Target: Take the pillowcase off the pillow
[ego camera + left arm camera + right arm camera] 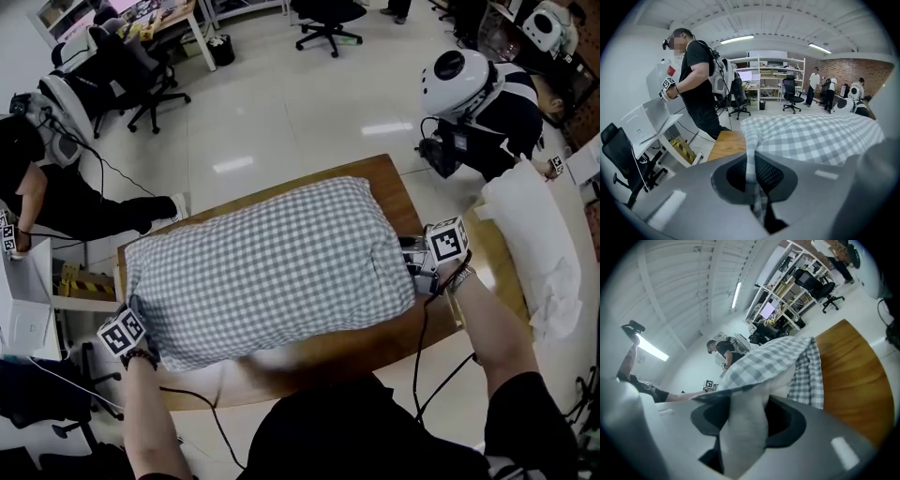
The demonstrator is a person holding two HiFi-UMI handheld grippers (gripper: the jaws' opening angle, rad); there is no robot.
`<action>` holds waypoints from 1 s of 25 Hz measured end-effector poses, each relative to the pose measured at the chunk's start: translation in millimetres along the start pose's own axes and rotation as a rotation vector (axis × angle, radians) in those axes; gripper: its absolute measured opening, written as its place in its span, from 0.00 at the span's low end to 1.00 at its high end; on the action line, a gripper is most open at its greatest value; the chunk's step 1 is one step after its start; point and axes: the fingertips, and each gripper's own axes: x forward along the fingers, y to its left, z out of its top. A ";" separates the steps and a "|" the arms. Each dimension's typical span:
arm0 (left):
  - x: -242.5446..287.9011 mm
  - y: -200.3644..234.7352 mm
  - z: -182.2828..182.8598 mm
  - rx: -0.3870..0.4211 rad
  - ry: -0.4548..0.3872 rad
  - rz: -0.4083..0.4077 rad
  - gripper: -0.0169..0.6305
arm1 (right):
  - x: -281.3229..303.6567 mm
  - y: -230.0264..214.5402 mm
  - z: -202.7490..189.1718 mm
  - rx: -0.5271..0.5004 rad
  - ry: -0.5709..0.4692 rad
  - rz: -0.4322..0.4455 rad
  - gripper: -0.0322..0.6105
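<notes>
Gingham pillowcase (272, 267), plump white pillow (743, 437)

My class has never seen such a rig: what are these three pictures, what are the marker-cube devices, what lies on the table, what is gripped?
A person holds a two-jaw gripper in each hand. One picture comes from a head camera looking down; the others from cameras riding on each gripper. On the wooden table lies a checked pillowcase with a white pillow inside. The left gripper pinches the pillowcase's corner; the right gripper grips the pillow.
</notes>
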 end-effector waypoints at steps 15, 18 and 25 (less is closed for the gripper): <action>-0.3 0.0 3.0 0.005 0.012 -0.035 0.04 | 0.3 -9.3 4.0 -0.138 -0.033 -0.012 0.48; 6.7 0.9 6.6 0.002 0.019 -0.033 0.04 | -0.4 -18.0 8.6 -0.125 -0.024 -0.013 0.48; 22.1 5.4 14.7 0.006 0.028 -0.029 0.04 | 12.9 -31.2 10.0 -0.101 0.027 0.016 0.42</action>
